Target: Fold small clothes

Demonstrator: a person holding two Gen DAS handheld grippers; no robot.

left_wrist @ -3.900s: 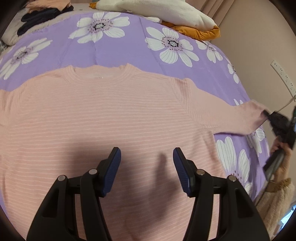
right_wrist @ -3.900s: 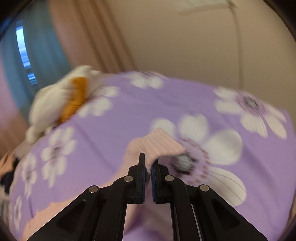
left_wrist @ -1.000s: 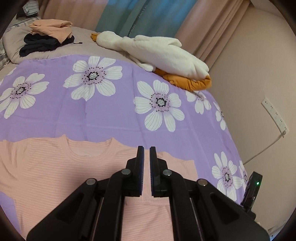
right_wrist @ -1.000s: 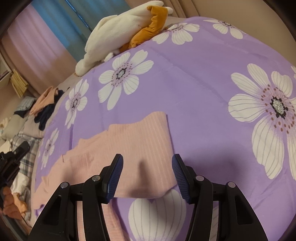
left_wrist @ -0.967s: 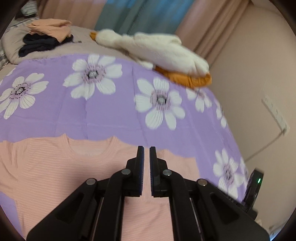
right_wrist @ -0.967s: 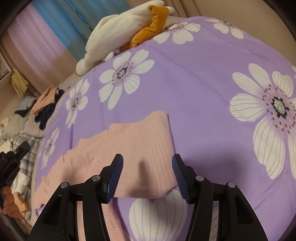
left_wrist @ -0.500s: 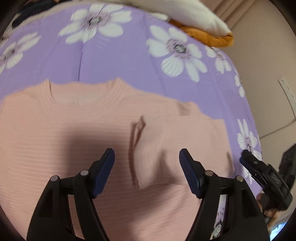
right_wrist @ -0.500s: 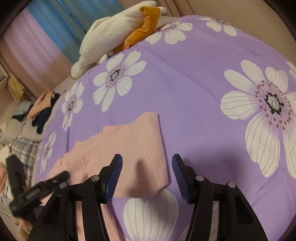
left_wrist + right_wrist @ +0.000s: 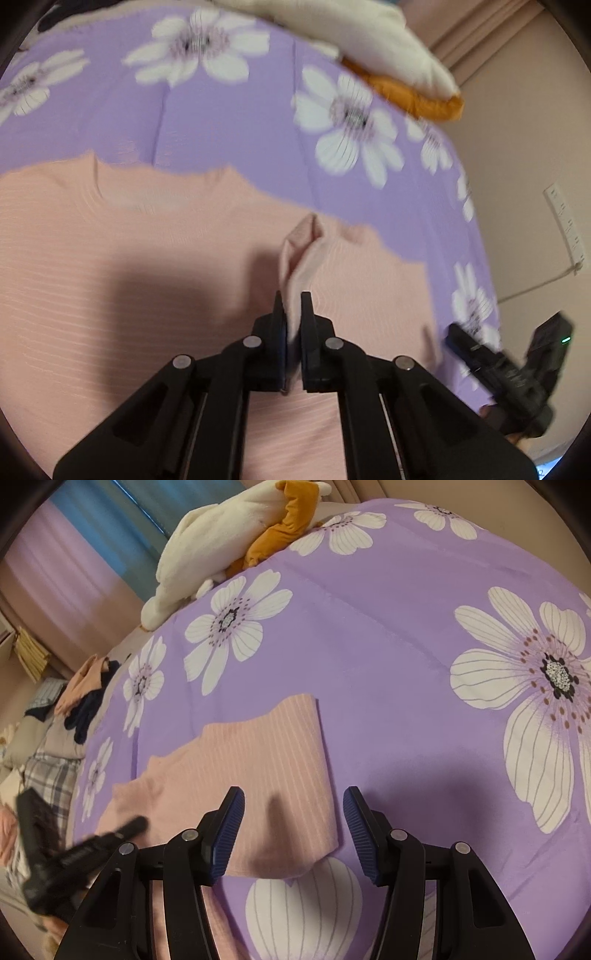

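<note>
Half a second earlier open, the left gripper (image 9: 291, 306) had closed on the sleeve (image 9: 295, 254), folded at three o'clock onto the sweater (image 9: 147, 280). The right gripper (image 9: 293, 812) hung open, holding nothing.

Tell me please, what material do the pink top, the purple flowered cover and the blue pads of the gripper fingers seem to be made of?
Pink top: seems a thin knit, matte, with fine pale stripes and a ribbed neckline; it bunches softly in the left gripper.
Purple flowered cover: probably smooth woven or brushed cloth, printed, with a slight sheen.
Blue pads on the right gripper: ridged, likely rubber.
</note>
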